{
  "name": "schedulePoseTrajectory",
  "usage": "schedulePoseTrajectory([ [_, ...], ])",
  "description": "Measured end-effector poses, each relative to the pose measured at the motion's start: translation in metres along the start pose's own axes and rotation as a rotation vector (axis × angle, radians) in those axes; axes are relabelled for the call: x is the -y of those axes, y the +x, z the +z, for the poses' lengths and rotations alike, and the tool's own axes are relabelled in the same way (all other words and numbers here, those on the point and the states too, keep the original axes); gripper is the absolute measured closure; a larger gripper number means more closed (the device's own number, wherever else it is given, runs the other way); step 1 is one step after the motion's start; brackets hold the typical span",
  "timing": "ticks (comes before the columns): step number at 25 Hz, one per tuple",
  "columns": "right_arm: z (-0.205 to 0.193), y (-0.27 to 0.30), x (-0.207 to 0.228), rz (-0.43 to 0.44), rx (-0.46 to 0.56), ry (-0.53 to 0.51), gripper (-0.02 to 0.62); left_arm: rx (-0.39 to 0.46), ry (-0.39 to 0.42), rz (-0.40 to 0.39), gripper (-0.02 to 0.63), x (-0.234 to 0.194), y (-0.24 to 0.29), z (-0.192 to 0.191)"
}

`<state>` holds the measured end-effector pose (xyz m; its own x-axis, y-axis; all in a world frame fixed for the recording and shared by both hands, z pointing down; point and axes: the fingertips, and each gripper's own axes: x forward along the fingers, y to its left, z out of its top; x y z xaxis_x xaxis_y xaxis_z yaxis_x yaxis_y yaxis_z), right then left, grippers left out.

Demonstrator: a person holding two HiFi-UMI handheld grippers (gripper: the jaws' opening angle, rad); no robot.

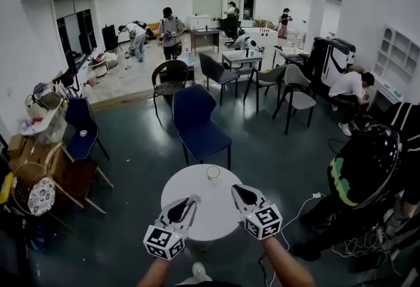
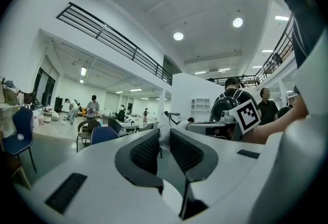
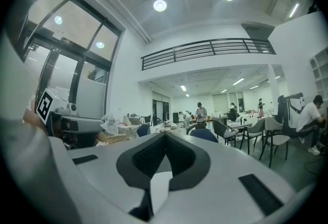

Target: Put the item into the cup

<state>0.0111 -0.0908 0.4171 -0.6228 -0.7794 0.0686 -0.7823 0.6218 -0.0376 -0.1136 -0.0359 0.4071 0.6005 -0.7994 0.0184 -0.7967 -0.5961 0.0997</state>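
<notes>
A clear cup (image 1: 213,173) stands upright near the far edge of the round white table (image 1: 211,215). My left gripper (image 1: 192,199) hovers over the table's left part, short of the cup. In the left gripper view its jaws (image 2: 164,139) pinch a small crumpled white item (image 2: 163,133) at the tips. My right gripper (image 1: 235,188) hangs over the table just right of the cup, and its tips (image 3: 165,134) meet with nothing between them. Both gripper cameras look out level across the room, so neither shows the cup.
A blue chair (image 1: 197,123) stands just behind the table. At the right a person in a black helmet (image 1: 365,171) crouches beside cables (image 1: 351,247) on the floor. Wicker chairs and boxes (image 1: 41,177) crowd the left side.
</notes>
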Motion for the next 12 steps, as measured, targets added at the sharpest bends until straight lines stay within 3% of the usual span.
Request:
schedulePoseTrajectory([
  [12,-0.003,0.068,-0.002,-0.019,-0.007,0.007,0.578,-0.009,-0.004,-0.009,0.535,-0.072,0.015,-0.004],
])
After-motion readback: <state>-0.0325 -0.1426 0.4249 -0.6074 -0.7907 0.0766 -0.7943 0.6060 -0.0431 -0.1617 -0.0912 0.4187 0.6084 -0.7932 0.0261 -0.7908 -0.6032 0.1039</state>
